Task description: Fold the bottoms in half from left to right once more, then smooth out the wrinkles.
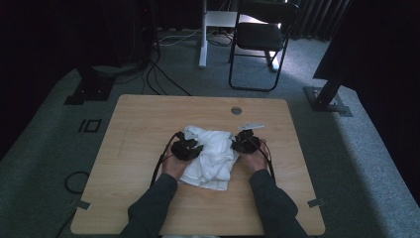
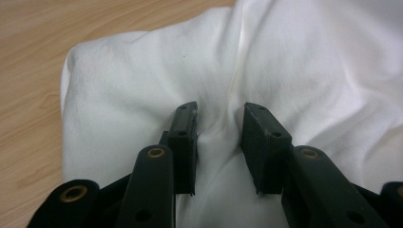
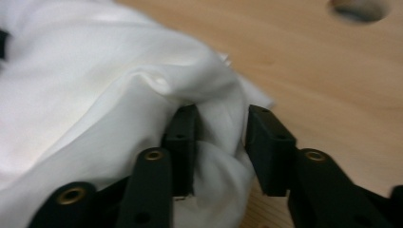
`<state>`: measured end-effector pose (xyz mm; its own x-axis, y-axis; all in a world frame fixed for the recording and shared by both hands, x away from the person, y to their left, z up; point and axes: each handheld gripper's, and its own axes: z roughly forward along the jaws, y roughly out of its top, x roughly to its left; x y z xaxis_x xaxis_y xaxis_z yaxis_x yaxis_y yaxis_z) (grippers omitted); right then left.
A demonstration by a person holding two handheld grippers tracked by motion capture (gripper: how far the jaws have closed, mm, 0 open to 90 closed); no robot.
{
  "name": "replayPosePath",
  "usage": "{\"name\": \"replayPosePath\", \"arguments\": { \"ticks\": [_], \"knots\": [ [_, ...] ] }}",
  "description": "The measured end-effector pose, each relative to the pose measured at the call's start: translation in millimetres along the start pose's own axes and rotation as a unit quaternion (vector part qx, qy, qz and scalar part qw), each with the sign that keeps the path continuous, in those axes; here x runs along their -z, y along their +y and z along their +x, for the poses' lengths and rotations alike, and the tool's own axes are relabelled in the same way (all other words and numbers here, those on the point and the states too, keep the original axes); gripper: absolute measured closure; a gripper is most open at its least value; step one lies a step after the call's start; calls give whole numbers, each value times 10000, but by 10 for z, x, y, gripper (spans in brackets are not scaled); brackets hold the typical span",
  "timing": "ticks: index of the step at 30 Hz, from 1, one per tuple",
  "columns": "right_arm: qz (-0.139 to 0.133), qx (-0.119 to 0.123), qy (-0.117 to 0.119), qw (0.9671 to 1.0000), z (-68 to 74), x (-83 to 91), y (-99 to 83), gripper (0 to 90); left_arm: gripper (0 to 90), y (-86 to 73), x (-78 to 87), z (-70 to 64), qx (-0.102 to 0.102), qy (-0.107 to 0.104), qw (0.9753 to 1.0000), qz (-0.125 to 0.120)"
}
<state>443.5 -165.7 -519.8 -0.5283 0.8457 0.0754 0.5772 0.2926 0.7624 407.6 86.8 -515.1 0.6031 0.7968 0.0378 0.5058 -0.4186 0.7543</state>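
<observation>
- High view sits above the person's side, looking forward and down across the whole table (image 1: 148,119) to the floor and chair (image 1: 260,37) beyond
- Left gripper view rides low, staring along its jaws, right up against the cloth (image 2: 294,66)
- Right gripper view, equally close, faces the cloth's edge
- All three share cloth and tabletop

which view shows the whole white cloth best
The high view: the crumpled white fabric cloth lies whole on the light wooden table, between the two tools. The left gripper view shows folds of it between open jaws; the right gripper view shows one blurred edge.
</observation>
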Motion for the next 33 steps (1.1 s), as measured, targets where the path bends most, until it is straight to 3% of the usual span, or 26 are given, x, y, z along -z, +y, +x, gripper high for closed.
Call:
{"name": "replayPosePath", "arguments": {
  "ticks": [3,6,11,13,15,18,20,24,26,29,32,33],
  "knots": [
    [-297,79,-145,9994,45,220,47,532,674,-39,-23,-60,-120,192,9997,-56],
    [-631,203,-119,9977,144,453,78,507,677,-61,-32,-48,-52,197,9997,-103],
    [-874,599,302,9939,428,652,44,496,676,-66,-42,-38,48,217,9996,-153],
    [-822,739,431,9929,521,631,20,493,676,-65,-45,-45,54,250,9996,-156],
    [-681,827,411,9934,582,558,2,486,675,-63,-47,-45,85,248,9995,-162],
    [-464,994,154,9938,621,396,-12,470,672,-70,-36,-31,115,210,9995,-184],
    [-341,931,-17,9951,602,314,-16,444,668,-78,-28,-17,195,163,9994,-221],
    [-109,583,-125,9982,483,134,-30,424,639,-94,-7,27,361,-37,9988,-328],
    [-5,494,-37,9988,437,74,-37,498,588,-99,1,48,415,-202,9983,-368],
    [136,559,148,9982,398,50,-34,806,556,-97,16,71,481,-331,9976,-375],
    [110,612,169,9979,390,120,-8,848,527,-91,30,76,459,-373,9975,-378],
    [-27,663,174,9976,383,210,11,848,527,-91,30,76,459,-373,9975,-378]
  ]
}}
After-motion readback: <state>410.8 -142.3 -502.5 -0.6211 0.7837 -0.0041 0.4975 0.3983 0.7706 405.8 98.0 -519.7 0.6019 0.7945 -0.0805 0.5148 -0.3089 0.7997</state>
